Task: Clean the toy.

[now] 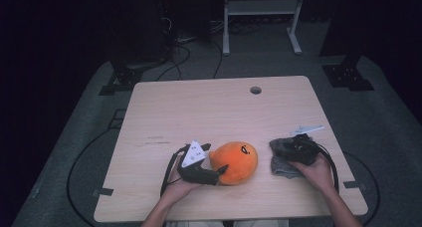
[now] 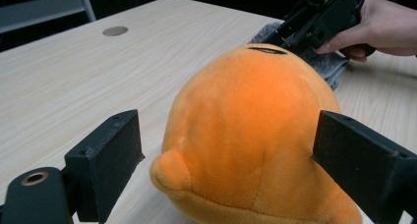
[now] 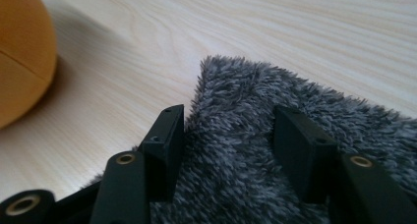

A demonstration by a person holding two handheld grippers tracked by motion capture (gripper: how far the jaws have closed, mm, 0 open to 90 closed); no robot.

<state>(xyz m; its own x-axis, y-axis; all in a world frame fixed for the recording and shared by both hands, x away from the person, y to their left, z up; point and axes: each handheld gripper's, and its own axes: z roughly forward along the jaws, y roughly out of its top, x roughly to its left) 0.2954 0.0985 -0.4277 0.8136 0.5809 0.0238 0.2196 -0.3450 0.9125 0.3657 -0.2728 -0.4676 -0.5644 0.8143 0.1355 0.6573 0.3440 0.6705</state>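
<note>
Left gripper point(image 2: 226, 160) sits open around the soft, light orange plush point(image 2: 255, 135) at its fat middle, while right gripper point(image 3: 228, 150), open, presses on the floppy grey cloth point(image 3: 295, 116).

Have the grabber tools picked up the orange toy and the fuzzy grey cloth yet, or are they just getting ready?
Nothing is lifted yet. The orange plush toy sits on the table with the left tool open around it, jaws on each side but not squeezing. The right tool is open too, its jaws down on the grey fuzzy cloth, which lies flat. Closing and lifting are probably what's left.
</note>
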